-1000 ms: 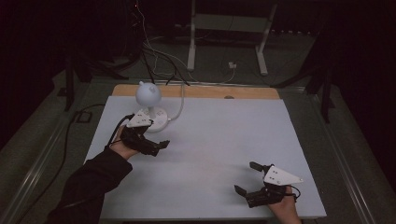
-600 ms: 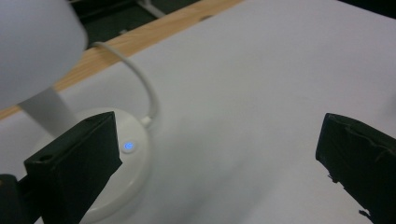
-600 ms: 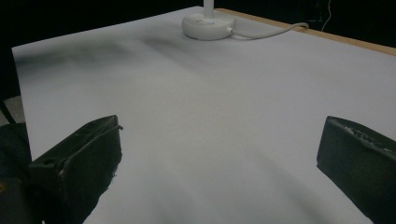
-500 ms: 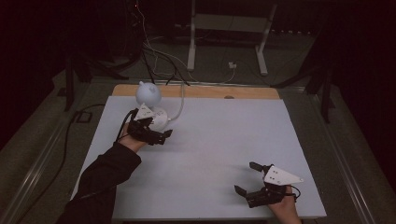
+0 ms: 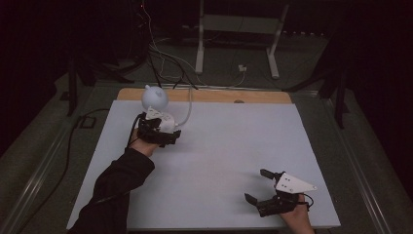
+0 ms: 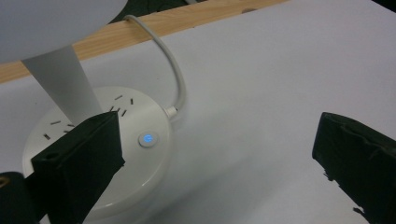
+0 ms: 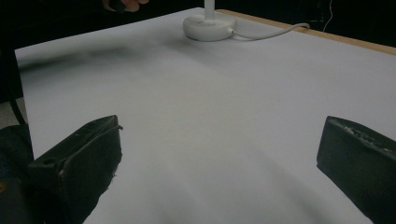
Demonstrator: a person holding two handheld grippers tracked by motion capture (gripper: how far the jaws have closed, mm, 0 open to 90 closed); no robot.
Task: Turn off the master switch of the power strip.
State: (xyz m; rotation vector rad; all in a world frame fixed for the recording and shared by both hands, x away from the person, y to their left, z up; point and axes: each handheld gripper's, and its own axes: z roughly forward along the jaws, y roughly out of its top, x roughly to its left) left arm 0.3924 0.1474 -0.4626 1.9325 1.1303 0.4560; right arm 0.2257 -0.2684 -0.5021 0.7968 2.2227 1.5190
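The left gripper (image 5: 168, 138) has moved up to the lamp (image 5: 157, 113) at the far left of the desk (image 5: 234, 146), jaws wide apart and holding nothing. Touch one jaw gently on the small blue button (image 6: 147, 139). The right gripper (image 5: 258, 186) rests gaping at the near edge.

- The left gripper (image 5: 163, 136) is black, with a black cable.
- The right gripper (image 5: 259, 185) is black, with a grey three-cornered plate.
- The left arm has a black sleeve (image 5: 119, 183).
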